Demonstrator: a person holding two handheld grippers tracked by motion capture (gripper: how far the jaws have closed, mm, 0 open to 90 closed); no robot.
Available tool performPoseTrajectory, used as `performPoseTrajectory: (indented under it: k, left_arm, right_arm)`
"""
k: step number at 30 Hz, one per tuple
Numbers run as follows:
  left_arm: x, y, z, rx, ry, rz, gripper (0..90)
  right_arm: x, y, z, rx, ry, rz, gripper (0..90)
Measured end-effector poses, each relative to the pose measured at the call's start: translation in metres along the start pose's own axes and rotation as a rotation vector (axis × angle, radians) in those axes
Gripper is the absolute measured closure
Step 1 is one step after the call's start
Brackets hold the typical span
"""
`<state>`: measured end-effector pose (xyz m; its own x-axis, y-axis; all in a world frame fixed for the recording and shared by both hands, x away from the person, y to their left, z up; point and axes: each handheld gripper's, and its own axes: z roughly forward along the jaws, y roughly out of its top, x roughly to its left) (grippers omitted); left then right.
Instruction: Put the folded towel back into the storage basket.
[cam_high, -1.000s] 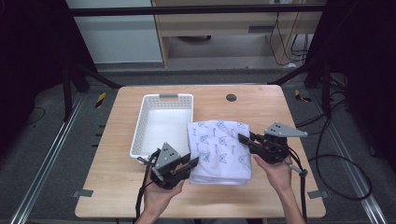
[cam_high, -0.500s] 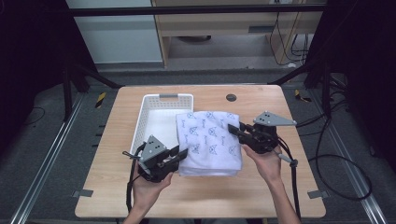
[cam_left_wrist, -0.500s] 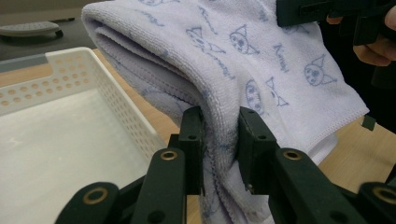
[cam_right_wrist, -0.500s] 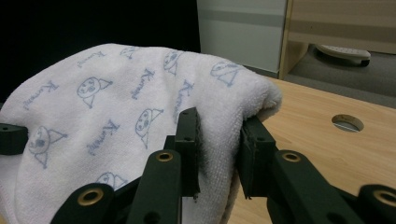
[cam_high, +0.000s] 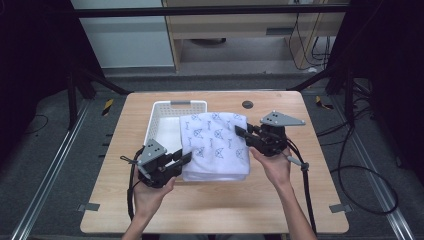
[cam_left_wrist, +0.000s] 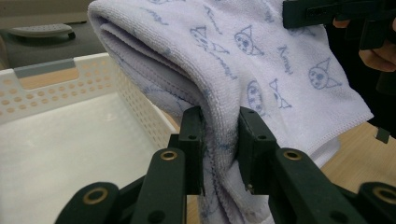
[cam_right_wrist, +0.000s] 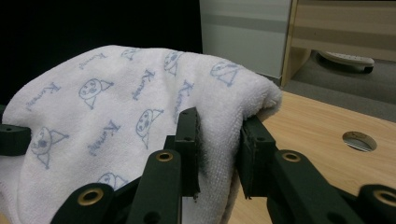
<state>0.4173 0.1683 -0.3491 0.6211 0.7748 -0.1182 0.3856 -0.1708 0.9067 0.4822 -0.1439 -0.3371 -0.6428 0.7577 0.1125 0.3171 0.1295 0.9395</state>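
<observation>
Towel (cam_high: 216, 145) carried farther over basket (cam_high: 162, 131), left tool (cam_high: 183, 159), right tool (cam_high: 242, 133) pinching its edges

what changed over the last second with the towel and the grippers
The folded towel was carried up the table and left, toward the basket; its left edge now lies over the basket's right rim. The left gripper and the right gripper moved with it, the left one swinging out toward the left. Both stayed shut on the towel's edges throughout. The basket and the table stayed put.

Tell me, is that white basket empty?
Empty inside: the basket shows a bare floor, though the folded towel overlaps its right rim.
</observation>
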Motion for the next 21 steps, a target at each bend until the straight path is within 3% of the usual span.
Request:
performPoseTrajectory:
  k: [11,21]
  left_arm:
    - [0.016,0.005,-0.009,-0.017,0.027,-0.015,72.9]
    - [0.035,0.007,-0.017,-0.030,0.053,-0.054,72.8]
  right_arm:
    - [0.008,0.015,0.017,-0.008,0.012,-0.012,72.4]
    - [0.019,0.028,0.038,-0.005,0.019,-0.037,72.4]
